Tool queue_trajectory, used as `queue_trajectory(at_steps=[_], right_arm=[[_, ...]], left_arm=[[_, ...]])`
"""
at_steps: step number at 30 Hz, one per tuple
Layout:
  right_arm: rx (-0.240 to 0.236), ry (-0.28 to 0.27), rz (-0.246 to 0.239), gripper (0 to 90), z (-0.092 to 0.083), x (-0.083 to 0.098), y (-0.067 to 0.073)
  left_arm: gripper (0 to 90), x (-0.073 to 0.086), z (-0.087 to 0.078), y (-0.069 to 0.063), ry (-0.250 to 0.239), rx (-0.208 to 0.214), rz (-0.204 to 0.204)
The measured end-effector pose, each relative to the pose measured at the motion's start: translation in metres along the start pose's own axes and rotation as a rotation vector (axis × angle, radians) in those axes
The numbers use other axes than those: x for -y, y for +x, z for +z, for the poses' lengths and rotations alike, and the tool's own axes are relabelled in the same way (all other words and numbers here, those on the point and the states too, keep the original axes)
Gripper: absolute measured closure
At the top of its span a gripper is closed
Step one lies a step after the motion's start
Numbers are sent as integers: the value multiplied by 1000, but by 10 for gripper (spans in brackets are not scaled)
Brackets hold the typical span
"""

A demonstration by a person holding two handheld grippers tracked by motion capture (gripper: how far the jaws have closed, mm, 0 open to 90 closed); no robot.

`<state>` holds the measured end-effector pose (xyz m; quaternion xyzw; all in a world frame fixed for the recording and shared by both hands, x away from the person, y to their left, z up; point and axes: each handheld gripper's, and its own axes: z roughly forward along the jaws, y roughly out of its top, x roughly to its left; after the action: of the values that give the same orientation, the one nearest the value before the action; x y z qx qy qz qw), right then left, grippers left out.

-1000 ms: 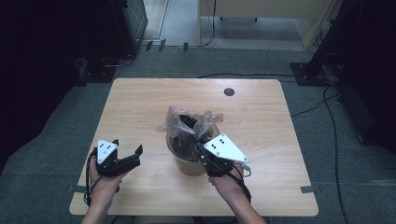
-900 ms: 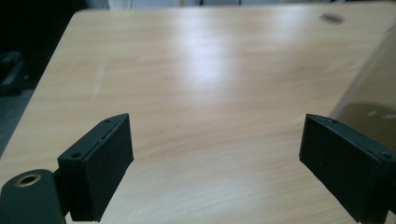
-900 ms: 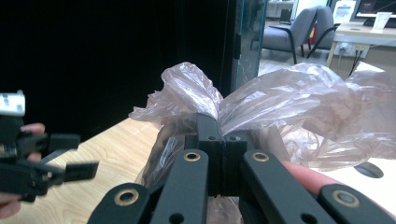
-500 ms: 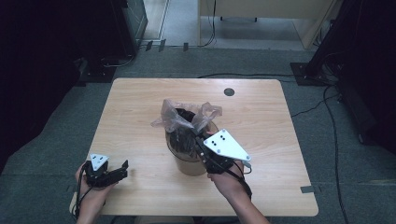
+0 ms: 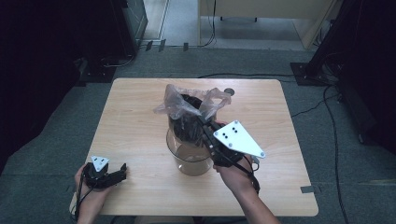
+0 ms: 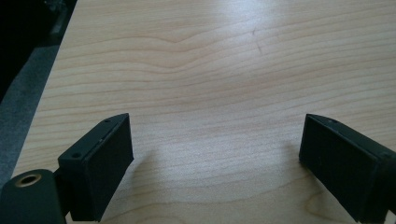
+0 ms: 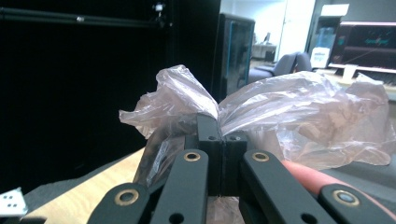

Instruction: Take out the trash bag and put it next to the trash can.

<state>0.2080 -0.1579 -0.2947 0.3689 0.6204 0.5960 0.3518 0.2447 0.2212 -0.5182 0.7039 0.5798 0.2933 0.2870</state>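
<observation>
Crinkled clear plastic bag [image 5: 191, 108] pinched in my right gripper [image 5: 205, 128], above a round clear bucket [image 5: 189, 158] on the light wooden table [image 5: 135, 126].

My right gripper's jaws are pressed together on a fold of the bag near its top; in the right gripper view the film [image 7: 280, 116] bunches and fans out to both sides of the closed jaws. The bag holds something dark and sits in the mouth of the bucket, which stands near the middle of the table, its top rising above the rim. My left gripper [image 5: 122, 169] rests low at the near left corner of the table, well apart from the bucket, held in my left hand [image 5: 91, 193]. Its jaws stand wide apart with nothing between them, bare wood [image 6: 215, 93] showing in the gap.
</observation>
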Motion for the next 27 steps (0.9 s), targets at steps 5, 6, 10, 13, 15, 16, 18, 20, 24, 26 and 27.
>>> queue_trajectory(at_steps=[5, 6, 10, 13, 15, 16, 18, 20, 24, 26, 27], right_arm=[[34, -35, 6, 900, -8, -12, -15], [46, -42, 6, 900, -9, -14, -19], [102, -56, 10, 900, -17, -17, -37], [165, -59, -14, 900, -24, -16, -57], [189, -56, -3, 900, -26, -14, -68], [201, -52, 1, 900, -27, -13, -73], [220, -39, 10, 900, -28, -9, -82], [237, -19, 8, 900, -26, -3, -89], [262, 28, 15, 900, -15, 15, -98], [278, 55, 9, 900, -7, 25, -102], [288, 71, 3, 900, -2, 30, -104]], left_arm=[[98, 0, 1, 2, 14, 38, -30], [98, 0, 2, 3, 19, 51, -44], [97, 0, 2, 4, 23, 59, -51], [97, 0, 2, 4, 23, 59, -51], [98, 0, 2, 4, 23, 59, -51], [97, 0, 2, 4, 24, 59, -51], [98, 0, 2, 4, 25, 59, -51], [97, 0, 2, 4, 25, 59, -48], [98, 0, 2, 4, 24, 60, -49], [97, 0, 2, 4, 24, 60, -49], [98, 0, 2, 4, 24, 60, -49]])
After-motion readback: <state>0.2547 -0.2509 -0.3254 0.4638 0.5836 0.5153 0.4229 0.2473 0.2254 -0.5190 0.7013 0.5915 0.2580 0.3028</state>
